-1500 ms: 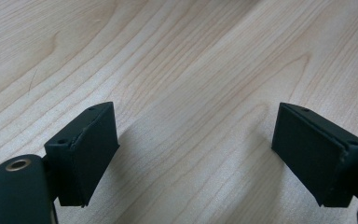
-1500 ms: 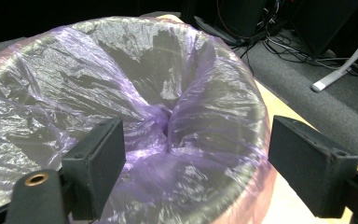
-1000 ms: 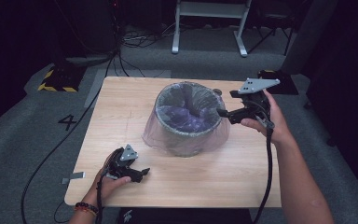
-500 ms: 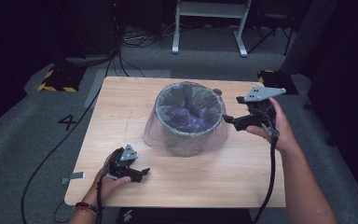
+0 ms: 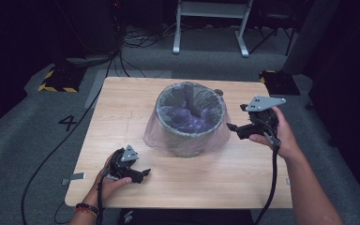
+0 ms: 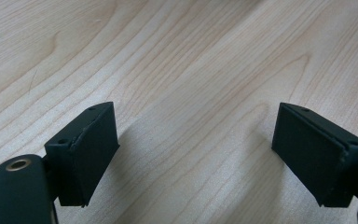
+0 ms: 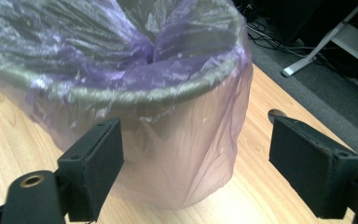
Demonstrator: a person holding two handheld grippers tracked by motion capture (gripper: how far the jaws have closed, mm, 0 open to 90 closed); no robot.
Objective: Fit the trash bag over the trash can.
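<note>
Bin (image 5: pixel 191 119) at the table's (image 5: pixel 122 117) middle, purple liner (image 7: pixel 177 154) already draped over its rim. Right gripper (image 7: pixel 196 163), jaws spread, beside the bin; liner ungrabbed. Left gripper (image 5: pixel 138 176) spread, resting nearer the person than the bin.

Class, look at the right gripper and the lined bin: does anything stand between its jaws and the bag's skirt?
Nothing visible does. The right gripper has its jaws open, pointing at the purple bag draped over the bin, with bare table beneath. The left gripper rests well away, near the table's front edge.
</note>
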